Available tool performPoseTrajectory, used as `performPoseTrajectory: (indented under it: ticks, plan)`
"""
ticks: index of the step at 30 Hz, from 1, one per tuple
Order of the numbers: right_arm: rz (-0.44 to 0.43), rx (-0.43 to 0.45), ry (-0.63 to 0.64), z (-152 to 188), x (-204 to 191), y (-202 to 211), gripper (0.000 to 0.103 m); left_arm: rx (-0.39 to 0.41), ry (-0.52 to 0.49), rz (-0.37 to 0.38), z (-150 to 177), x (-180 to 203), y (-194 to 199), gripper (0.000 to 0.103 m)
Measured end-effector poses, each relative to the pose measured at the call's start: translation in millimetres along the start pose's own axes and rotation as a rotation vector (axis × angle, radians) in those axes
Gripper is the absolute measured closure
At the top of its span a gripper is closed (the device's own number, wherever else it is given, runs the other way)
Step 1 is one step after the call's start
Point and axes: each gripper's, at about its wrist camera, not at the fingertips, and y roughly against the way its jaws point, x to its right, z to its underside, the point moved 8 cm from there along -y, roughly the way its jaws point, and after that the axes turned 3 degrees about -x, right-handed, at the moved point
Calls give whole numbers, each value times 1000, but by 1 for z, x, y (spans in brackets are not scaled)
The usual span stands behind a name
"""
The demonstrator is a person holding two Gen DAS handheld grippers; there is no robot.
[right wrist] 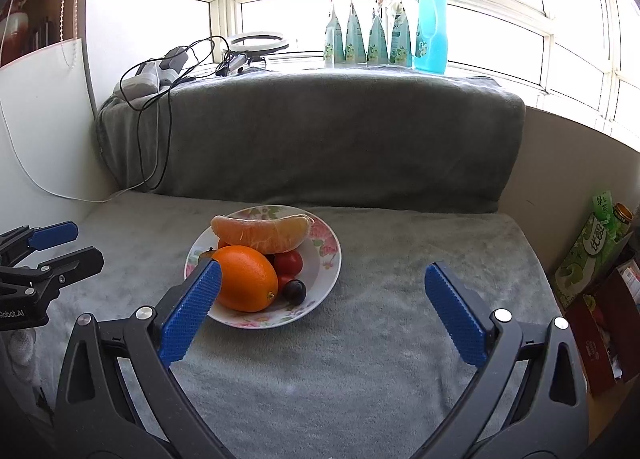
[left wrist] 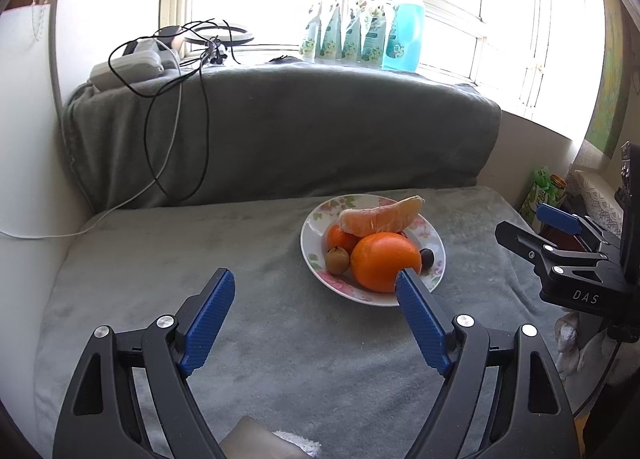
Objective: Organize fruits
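Grey fleece blanket point(left wrist: 248, 339) carries a floral white china plate point(left wrist: 434, 277) heaped with fruit. Both the left gripper point(left wrist: 318, 291) and right gripper point(right wrist: 320, 285) gape wide and empty short of that plate, one blue fingertip point(left wrist: 406, 279) of each overlapping its big round orange point(left wrist: 380, 259).

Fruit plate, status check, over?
Left gripper and right gripper open, empty. Orange and other fruit piled on plate. Nothing in the way.

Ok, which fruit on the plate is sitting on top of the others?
The peeled pomelo wedge: pale orange, crescent-shaped, lying across the pile at the back of the plate. The whole orange and the small fruits sit below it.
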Motion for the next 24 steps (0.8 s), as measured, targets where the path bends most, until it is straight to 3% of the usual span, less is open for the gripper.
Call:
performPoseTrajectory:
  ticks: [24]
  plan:
    - [10, -17, 10, 8, -2, 0, 0, 11, -5, 13, 4, 2, 5, 20]
